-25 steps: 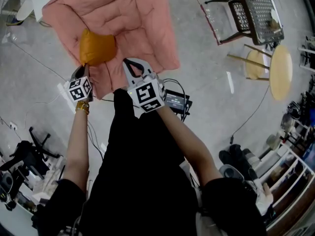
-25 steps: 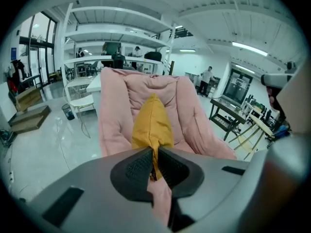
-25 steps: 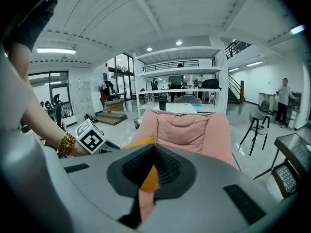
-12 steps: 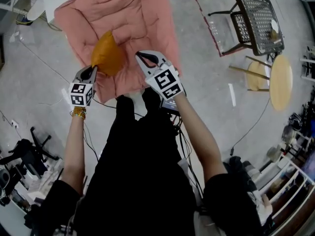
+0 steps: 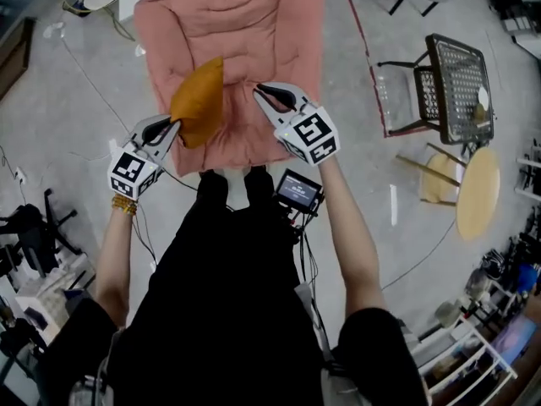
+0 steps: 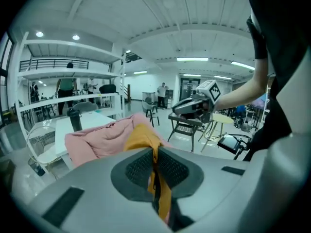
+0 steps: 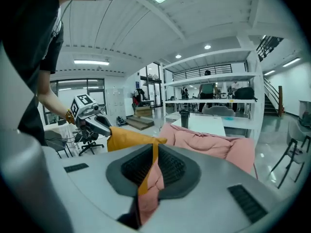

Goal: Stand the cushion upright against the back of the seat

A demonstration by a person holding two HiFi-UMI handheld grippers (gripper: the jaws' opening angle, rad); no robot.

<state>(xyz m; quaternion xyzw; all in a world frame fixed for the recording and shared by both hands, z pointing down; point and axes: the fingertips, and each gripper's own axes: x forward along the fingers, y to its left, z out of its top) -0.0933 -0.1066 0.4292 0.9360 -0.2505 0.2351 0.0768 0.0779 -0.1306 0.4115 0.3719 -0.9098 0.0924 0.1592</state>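
Grey polished floor (image 5: 363, 142) of a wide white hall under ceiling strip lights, with shelving (image 7: 214, 76) and a white table (image 6: 82, 125) behind.

Left pads (image 6: 138, 166) pressed onto a corner of the orange cushion (image 5: 199, 100), its cloth filling the slit between them. Left gripper (image 5: 173, 123) over the front-left corner of the pink seat (image 5: 254, 24). Cushion held on edge, slanting from the jaws toward the seat's middle, well short of the back; touching the padding or not, impossible to tell.

Right pads (image 7: 170, 169) closed on a fold of the seat's pink cloth, with a thin orange strip beside it in the slit. Right gripper (image 5: 260, 88) over the seat's front-right part, apart from the cushion as seen from above.

Off the seat's right side, a black mesh chair (image 5: 456, 83) and a round wooden stool (image 5: 478, 193). Cables and a small screen (image 5: 296, 191) by the person's feet.
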